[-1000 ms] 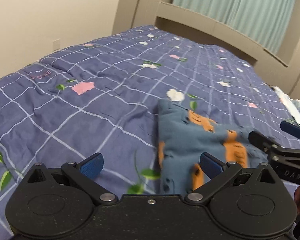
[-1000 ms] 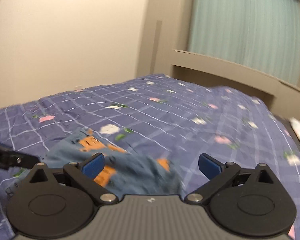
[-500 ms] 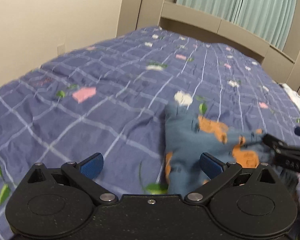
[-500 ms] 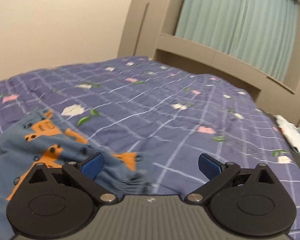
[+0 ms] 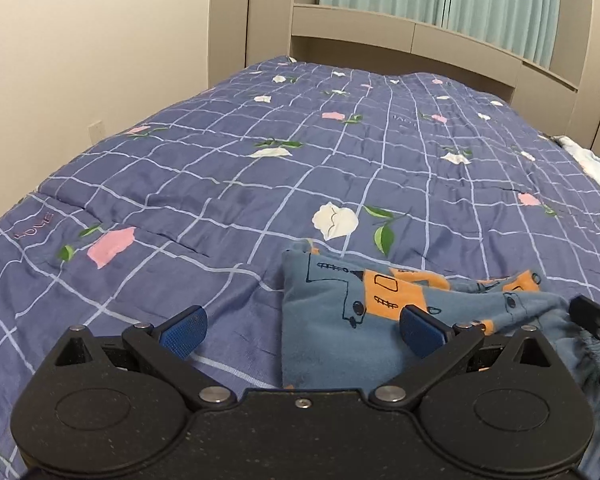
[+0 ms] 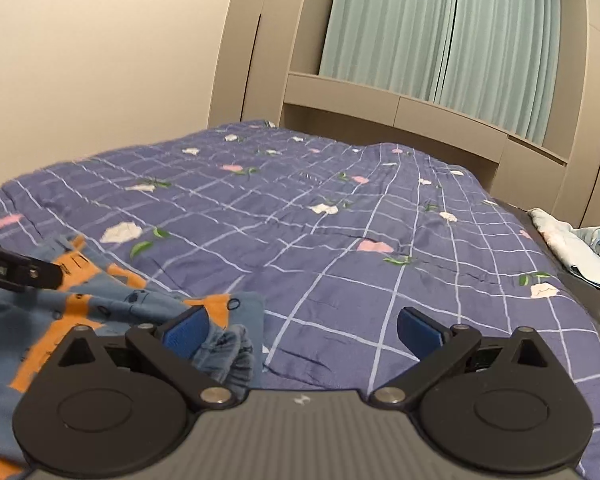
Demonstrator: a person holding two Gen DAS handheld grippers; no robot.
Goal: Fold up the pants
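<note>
The pants [image 5: 339, 320], blue with orange prints, lie bunched on the near part of the quilt [image 5: 260, 168], and their elastic waist shows crumpled at the near right in the left wrist view. The left gripper [image 5: 301, 326] has its jaws wide open and holds nothing; its right pad [image 5: 419, 330] is over the pants and its left pad is over bare quilt. The right gripper [image 6: 300, 326] is also wide open and empty, with the pants under its left pad [image 6: 186, 330], and a light cloth [image 6: 575, 248] lies at the far right beside the quilt.
</note>
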